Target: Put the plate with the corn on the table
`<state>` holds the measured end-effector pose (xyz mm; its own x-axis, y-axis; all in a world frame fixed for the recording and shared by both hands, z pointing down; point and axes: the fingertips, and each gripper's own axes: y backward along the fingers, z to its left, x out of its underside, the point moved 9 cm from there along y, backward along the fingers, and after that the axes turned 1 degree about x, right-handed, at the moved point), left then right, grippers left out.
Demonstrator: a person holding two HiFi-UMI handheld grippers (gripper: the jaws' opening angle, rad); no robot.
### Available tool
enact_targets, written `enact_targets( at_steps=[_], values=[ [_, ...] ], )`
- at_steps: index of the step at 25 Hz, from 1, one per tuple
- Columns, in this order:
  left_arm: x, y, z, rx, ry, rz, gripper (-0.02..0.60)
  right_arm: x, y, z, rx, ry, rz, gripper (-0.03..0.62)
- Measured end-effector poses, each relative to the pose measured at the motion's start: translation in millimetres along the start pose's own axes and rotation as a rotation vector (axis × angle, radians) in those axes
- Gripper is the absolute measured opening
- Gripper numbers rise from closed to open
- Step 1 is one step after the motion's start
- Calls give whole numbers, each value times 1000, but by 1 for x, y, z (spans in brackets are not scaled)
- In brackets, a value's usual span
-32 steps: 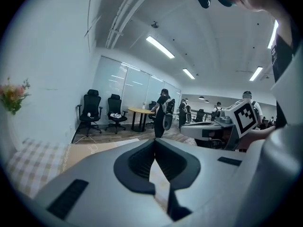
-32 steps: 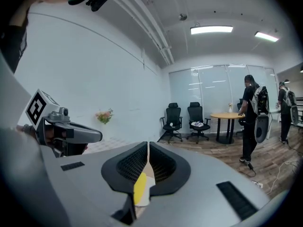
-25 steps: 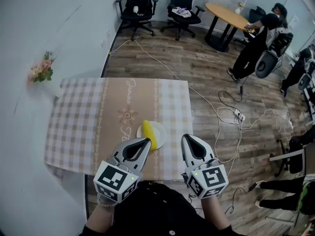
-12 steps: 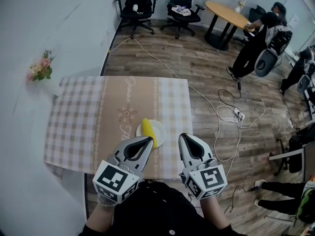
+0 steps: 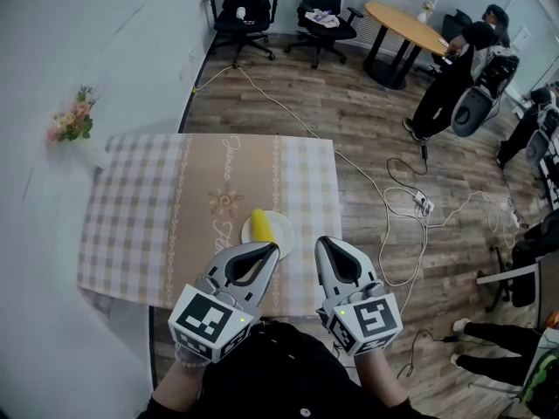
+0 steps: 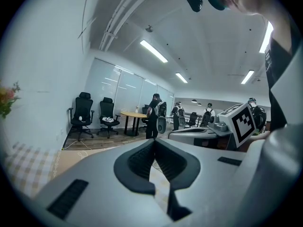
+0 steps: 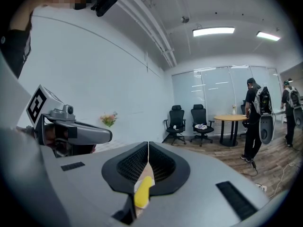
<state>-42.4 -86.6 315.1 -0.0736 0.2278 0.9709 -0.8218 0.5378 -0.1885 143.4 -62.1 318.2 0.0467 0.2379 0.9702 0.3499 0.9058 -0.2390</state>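
Observation:
A white plate (image 5: 281,228) with a yellow corn cob (image 5: 259,225) on it rests on the checked tablecloth of the table (image 5: 148,225), near the table's front edge. My left gripper (image 5: 273,250) is shut and empty, its tips just in front of the plate's near rim. Beside it, my right gripper (image 5: 325,242) is shut and empty too, right of the plate. In the left gripper view the left gripper (image 6: 154,140) shows its jaws meeting. Under the closed jaws of the right gripper (image 7: 148,144), the corn cob (image 7: 143,190) shows on the table beyond.
A vase of pink flowers (image 5: 74,125) stands at the table's far left corner by the wall. Cables and a power strip (image 5: 423,205) lie on the wood floor to the right. Two office chairs (image 5: 244,7), a round table (image 5: 406,26) and a person (image 5: 454,81) are farther off.

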Motion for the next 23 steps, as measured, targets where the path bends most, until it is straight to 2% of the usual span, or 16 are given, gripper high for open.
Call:
enact_targets(
  at_steps=[19, 23],
  values=[
    [3, 0, -5, 7, -14, 5, 15, 1, 5, -1, -7, 3, 4, 43],
    [3, -1, -4, -5, 11, 5, 15, 1, 3, -2, -11, 3, 2, 43]
  ],
)
